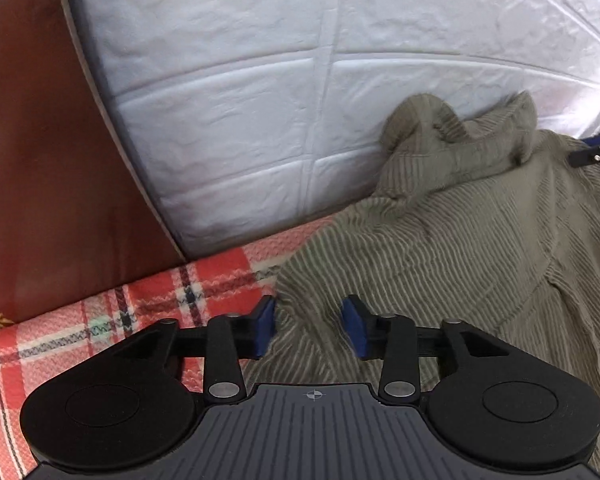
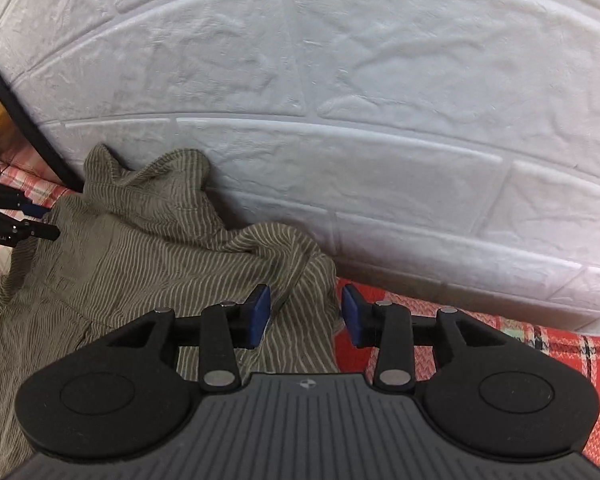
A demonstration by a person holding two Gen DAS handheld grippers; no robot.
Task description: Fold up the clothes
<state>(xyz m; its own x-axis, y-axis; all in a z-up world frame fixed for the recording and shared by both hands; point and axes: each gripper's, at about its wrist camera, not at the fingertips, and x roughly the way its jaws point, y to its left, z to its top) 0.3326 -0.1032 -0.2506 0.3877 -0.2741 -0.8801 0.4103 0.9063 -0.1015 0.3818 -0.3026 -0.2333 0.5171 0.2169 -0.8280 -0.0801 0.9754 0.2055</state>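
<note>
Striped olive shirt (image 1: pixel 440 240) bunched against the white brick-pattern wall (image 1: pixel 260 80).
Left gripper (image 1: pixel 309 330) and right gripper (image 2: pixel 305 316) both hang parted over its edges on the plaid blanket (image 1: pixel 100 320), gripping nothing.

I can read almost nothing here. My left tongs (image 2: pixel 40 222), seen at the edge of the right wrist view, carry small white lettering on the black body, too tiny to make out. Each tongs body bears only a small crosshair mark, not text.
</note>
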